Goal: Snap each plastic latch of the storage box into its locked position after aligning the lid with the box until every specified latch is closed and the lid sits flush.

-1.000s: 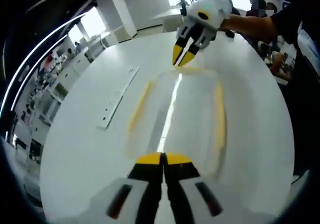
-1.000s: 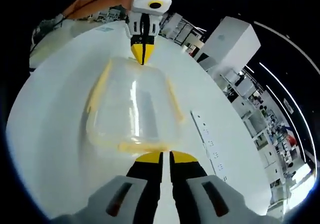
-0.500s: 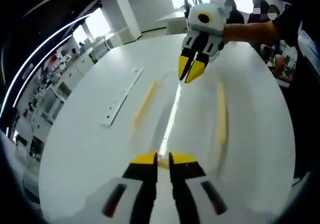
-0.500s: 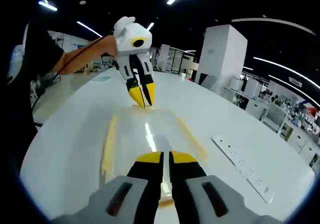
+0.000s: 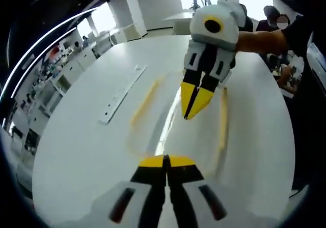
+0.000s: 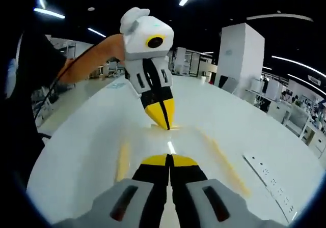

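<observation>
A clear storage box [image 5: 170, 121] with a lid lies on the white table, a yellow latch [image 5: 143, 102] along its left side and another yellow latch [image 5: 222, 122] along its right. My left gripper [image 5: 165, 158] is shut at the box's near end, holding nothing. The right gripper [image 5: 190, 112] hangs over the lid's middle, tips pointing down. In the right gripper view the box [image 6: 173, 146] is low and blurred, my right gripper [image 6: 169, 158] is shut above it, and the left gripper [image 6: 164, 124] touches the far end by a yellow latch [image 6: 162, 128].
A white power strip [image 5: 122, 93] lies on the table left of the box; in the right gripper view the power strip [image 6: 270, 182] is at the right. A person's arm [image 6: 94, 60] holds the left gripper. Desks and shelving stand beyond the round table's edge [image 5: 56, 131].
The two grippers have come much closer together over the box. The left jaws, slightly apart half a second ago, are shut again. The right gripper view has dropped low over the lid.
</observation>
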Demonstrator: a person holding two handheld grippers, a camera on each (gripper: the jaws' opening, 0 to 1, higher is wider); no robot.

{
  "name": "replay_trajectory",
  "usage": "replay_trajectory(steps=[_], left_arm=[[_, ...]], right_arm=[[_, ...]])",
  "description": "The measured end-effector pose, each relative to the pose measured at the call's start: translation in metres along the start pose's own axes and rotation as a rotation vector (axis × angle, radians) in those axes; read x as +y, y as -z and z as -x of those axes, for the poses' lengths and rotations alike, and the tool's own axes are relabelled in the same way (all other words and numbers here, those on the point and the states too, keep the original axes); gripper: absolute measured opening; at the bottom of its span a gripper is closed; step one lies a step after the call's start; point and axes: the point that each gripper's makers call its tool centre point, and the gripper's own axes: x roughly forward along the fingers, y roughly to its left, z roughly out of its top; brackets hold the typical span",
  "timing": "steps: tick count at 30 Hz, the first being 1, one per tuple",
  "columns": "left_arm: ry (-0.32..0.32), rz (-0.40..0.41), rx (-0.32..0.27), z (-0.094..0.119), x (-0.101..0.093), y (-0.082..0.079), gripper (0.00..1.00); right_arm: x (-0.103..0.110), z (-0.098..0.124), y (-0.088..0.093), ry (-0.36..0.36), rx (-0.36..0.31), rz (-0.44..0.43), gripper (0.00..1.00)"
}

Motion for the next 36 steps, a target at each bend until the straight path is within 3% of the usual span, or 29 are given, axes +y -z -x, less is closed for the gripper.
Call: replay_trajectory(steps=[4, 5, 6, 9, 14, 21, 26, 27, 29, 32, 34, 36], left_arm=[[-0.008, 0.013, 0.003, 0.0, 0.001, 0.0, 0.0], [-0.035, 0.035, 0.136, 0.008, 0.005, 0.024, 0.0], [-0.047, 0.036, 0.035, -0.004, 0.008, 0.018, 0.0], [-0.025, 0.071, -0.017, -0.003, 0.009, 0.014, 0.0], [-0.024, 0.095, -0.05, 0.0, 0.005, 0.008, 0.0], [-0.044, 0.086, 0.002, -0.002, 0.004, 0.007, 0.0], [-0.048, 0.075, -0.02, 0.0, 0.007, 0.008, 0.0], [-0.06, 0.115, -0.051, 0.003, 0.01, 0.007, 0.0], [-0.056, 0.129, -0.081, 0.011, 0.012, 0.007, 0.0], [-0.104, 0.118, -0.066, 0.019, 0.024, 0.01, 0.0], [-0.11, 0.115, -0.051, 0.021, 0.028, 0.012, 0.0], [-0.112, 0.108, -0.03, 0.02, 0.03, 0.016, 0.0]], right_arm=[[-0.001, 0.002, 0.002, 0.006, 0.005, -0.036, 0.0], [0.0, 0.002, 0.0, 0.02, -0.011, -0.044, 0.0], [0.0, 0.003, 0.004, 0.018, 0.008, -0.033, 0.0], [0.003, 0.005, 0.005, 0.027, 0.019, -0.022, 0.0], [0.005, 0.006, 0.005, 0.03, 0.014, -0.027, 0.0], [0.004, 0.004, 0.004, 0.045, 0.006, -0.038, 0.0], [0.002, 0.006, 0.003, 0.06, -0.003, -0.034, 0.0], [-0.004, 0.011, 0.006, 0.092, 0.021, 0.003, 0.0], [-0.003, 0.02, 0.009, 0.087, 0.026, 0.04, 0.0], [-0.025, 0.042, 0.021, 0.153, 0.027, -0.034, 0.0], [-0.043, 0.062, 0.027, 0.227, 0.025, -0.04, 0.0], [-0.057, 0.083, 0.04, 0.274, 0.031, -0.109, 0.0]])
